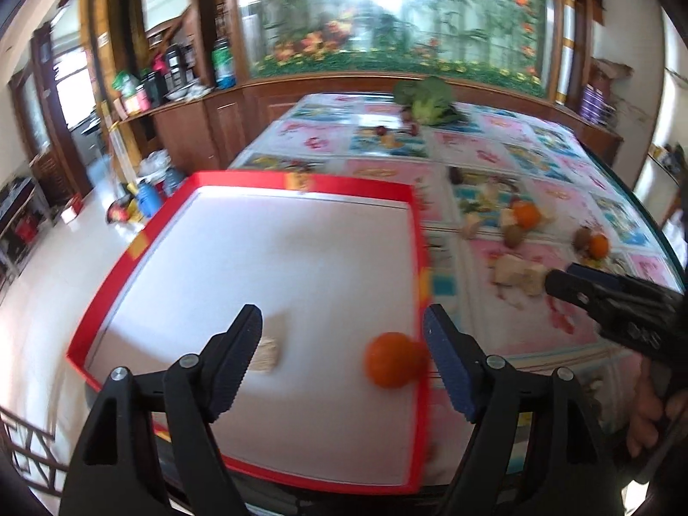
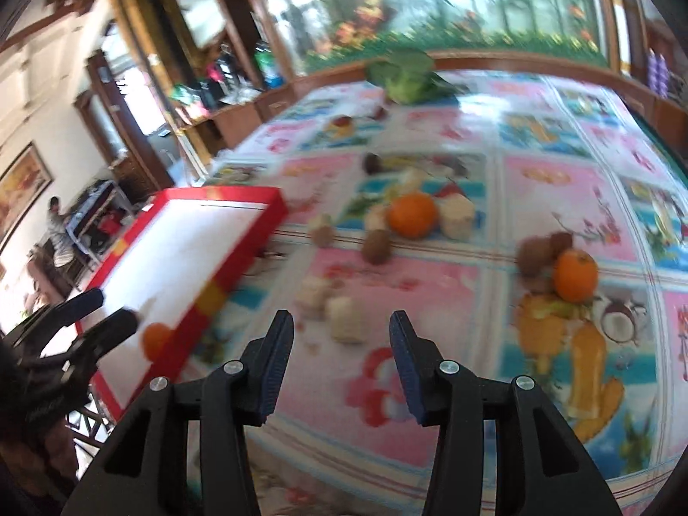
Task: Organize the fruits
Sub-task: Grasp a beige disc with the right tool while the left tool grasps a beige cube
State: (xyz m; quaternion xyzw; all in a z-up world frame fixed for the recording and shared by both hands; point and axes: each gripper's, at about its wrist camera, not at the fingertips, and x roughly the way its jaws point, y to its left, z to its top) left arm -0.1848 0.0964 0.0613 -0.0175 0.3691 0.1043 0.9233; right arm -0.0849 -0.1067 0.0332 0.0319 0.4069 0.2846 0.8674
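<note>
A red-rimmed tray (image 1: pixel 301 180) with a white floor lies at the table's left end. In it rest an orange (image 1: pixel 393 359) and a pale cut piece (image 1: pixel 268 354). My left gripper (image 1: pixel 344 361) hangs open over the tray; the orange sits loose by its right finger, untouched. My right gripper (image 2: pixel 342 352) is open above the patterned tablecloth, a pale chunk (image 2: pixel 346 318) just ahead of its fingers. Two more oranges (image 2: pixel 413 215) (image 2: pixel 575 275) and brown kiwis (image 2: pixel 376 247) (image 2: pixel 537 253) lie further out. The right wrist view also catches the left gripper (image 2: pixel 112 314) over the tray (image 2: pixel 241 275).
A green leafy vegetable (image 2: pixel 404 75) sits at the far end of the table, with small dark fruits near it. More pale chunks (image 2: pixel 458 215) are scattered around the oranges. Wooden cabinets and a cluttered shelf (image 1: pixel 172 77) stand beyond the table on the left.
</note>
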